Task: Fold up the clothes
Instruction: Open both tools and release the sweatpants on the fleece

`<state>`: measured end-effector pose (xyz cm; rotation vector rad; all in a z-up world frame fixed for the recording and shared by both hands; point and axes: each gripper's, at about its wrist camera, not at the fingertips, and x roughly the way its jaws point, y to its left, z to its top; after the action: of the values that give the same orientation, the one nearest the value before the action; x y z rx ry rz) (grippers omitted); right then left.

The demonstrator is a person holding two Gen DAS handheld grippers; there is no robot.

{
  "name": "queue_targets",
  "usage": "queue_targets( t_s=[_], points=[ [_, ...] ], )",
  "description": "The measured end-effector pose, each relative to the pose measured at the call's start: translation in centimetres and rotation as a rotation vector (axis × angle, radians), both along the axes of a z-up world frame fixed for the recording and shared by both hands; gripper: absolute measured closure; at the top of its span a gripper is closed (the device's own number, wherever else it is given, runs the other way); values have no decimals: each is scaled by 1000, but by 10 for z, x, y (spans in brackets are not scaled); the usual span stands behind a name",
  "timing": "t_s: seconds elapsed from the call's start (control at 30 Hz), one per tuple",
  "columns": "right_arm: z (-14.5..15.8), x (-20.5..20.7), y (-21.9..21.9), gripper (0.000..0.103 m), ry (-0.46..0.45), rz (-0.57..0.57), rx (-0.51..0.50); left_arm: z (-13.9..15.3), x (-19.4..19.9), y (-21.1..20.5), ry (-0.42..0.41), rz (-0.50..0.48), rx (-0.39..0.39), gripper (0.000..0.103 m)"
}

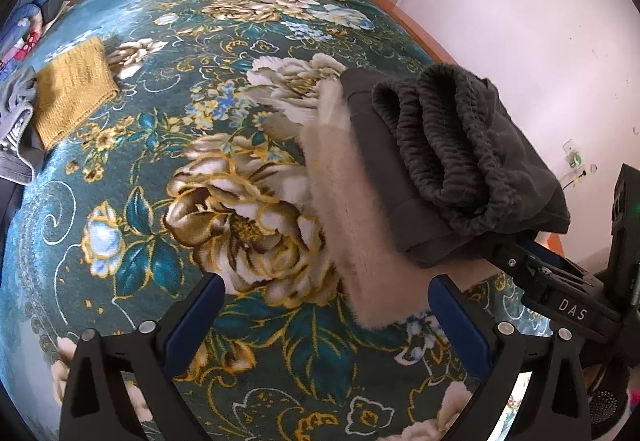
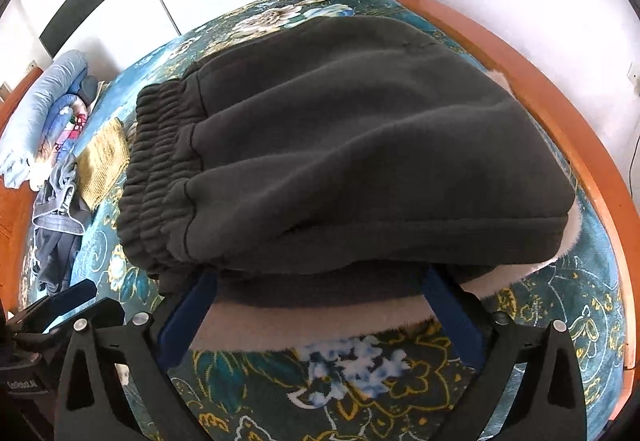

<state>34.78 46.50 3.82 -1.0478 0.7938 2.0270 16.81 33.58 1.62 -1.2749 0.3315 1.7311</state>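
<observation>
Dark grey folded fleece trousers [image 2: 360,145] with a ribbed elastic waistband lie on a pale beige fluffy cloth [image 1: 352,209], on the teal flowered bedcover [image 1: 168,177]. The right gripper [image 2: 320,297] has its blue fingers [image 2: 188,321] wide apart, tips hidden under the trousers' near edge. The left gripper [image 1: 326,317] is spread wide and holds nothing.

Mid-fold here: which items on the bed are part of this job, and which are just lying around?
In the job:
dark grey fleece pants
right hand-held gripper
left hand-held gripper

Lying about:
mustard knit
grey clothes pile
blue bedding
</observation>
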Motion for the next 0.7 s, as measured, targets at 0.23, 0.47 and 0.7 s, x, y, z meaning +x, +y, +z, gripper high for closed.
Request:
queue_targets(
  t_s=[0.23,0.47,0.7],
  points=[
    [-15,5,-4,0,-19,-23,-38,-11,11,7,-17,-20,-17,0],
    [-22,3,-7,0,-10,-22,-59,-15,19,12,0,-25,-37,0],
    [-26,-1,-11,0,1,-16,-79,-18,25,14,6,-35,-50,0]
  ],
)
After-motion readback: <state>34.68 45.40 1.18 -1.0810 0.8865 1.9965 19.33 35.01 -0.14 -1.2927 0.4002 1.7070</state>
